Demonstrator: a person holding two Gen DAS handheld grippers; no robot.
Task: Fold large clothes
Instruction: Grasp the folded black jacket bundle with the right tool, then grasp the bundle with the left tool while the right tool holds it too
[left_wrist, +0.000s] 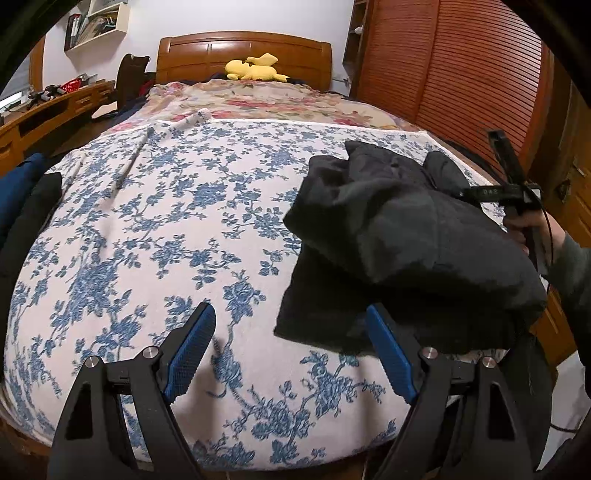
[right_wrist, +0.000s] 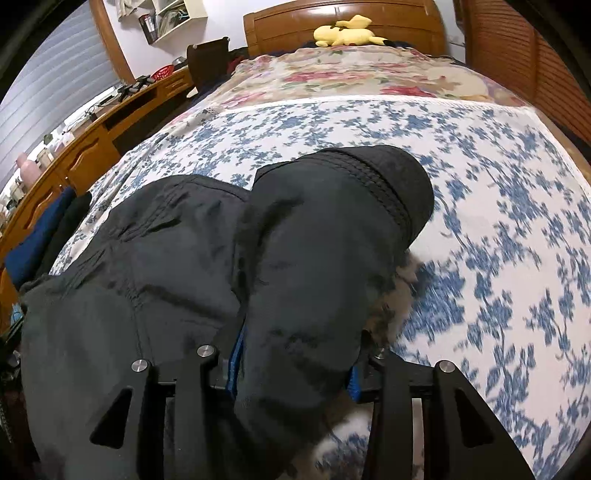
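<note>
A large black jacket (left_wrist: 399, 236) with a fur-trimmed hood lies bunched at the right side of the bed; it fills the right wrist view (right_wrist: 295, 266). My left gripper (left_wrist: 291, 343) is open and empty, low over the blue-flowered bedsheet (left_wrist: 166, 229), with its right finger beside the jacket's lower edge. My right gripper (right_wrist: 291, 373) is shut on a thick fold of the jacket, its blue pads mostly buried in the cloth. It also shows in the left wrist view (left_wrist: 461, 194), at the jacket's far right.
A yellow plush toy (left_wrist: 255, 68) lies by the wooden headboard. A flowered quilt (left_wrist: 266, 98) covers the far end. A wooden desk (left_wrist: 44, 110) runs along the left; a louvred wardrobe (left_wrist: 461, 74) stands right. Dark folded clothes (left_wrist: 26, 199) sit at the left edge.
</note>
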